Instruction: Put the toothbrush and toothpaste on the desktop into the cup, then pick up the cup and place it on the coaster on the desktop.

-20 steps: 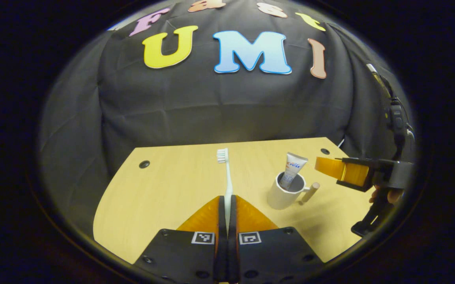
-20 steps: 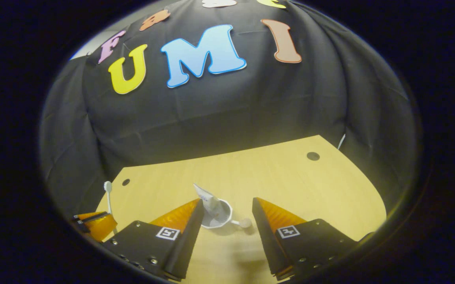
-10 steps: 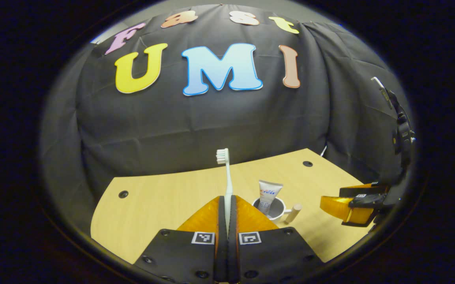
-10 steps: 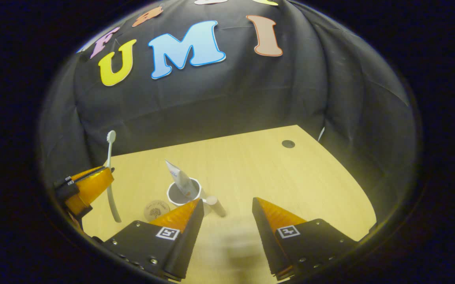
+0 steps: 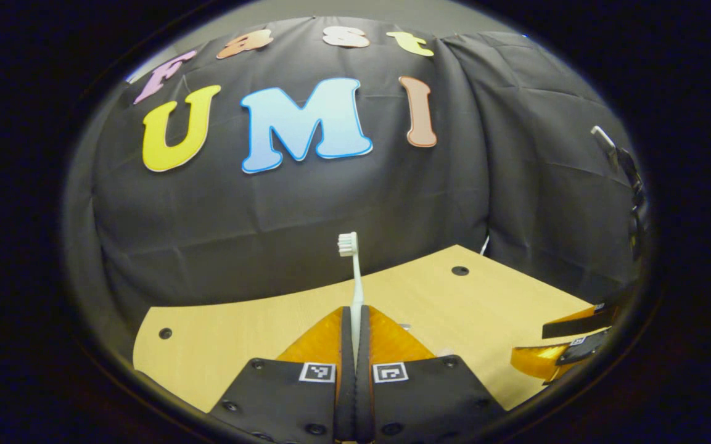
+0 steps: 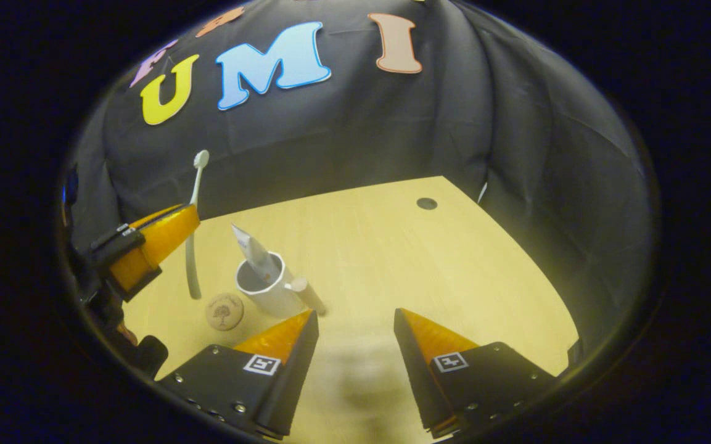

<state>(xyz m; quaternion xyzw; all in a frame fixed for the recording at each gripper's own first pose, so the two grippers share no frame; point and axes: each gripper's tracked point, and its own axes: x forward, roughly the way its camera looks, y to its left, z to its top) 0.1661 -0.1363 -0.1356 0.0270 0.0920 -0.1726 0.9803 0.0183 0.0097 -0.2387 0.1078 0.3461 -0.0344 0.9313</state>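
Note:
My left gripper (image 5: 355, 310) is shut on a white toothbrush (image 5: 355, 277), which stands upright with its bristled head on top. In the right gripper view that left gripper (image 6: 190, 216) hangs above the table, just left of the white cup (image 6: 266, 295), and the toothbrush (image 6: 193, 246) has its lower end free in the air. The toothpaste tube (image 6: 254, 251) leans inside the cup, whose wooden handle (image 6: 307, 296) points toward me. A round wooden coaster (image 6: 224, 311) lies left of the cup. My right gripper (image 6: 355, 316) is open and holds nothing, short of the cup.
The light wooden table (image 6: 404, 246) has a dark hole (image 6: 427, 203) near its far right corner. Black cloth walls close it in behind and at the right. In the left gripper view, the right gripper (image 5: 562, 348) sits low at the right edge.
The left gripper has carried the toothbrush closer to the cup, which has slipped behind its fingers. The right gripper has drawn back from the cup, still open.

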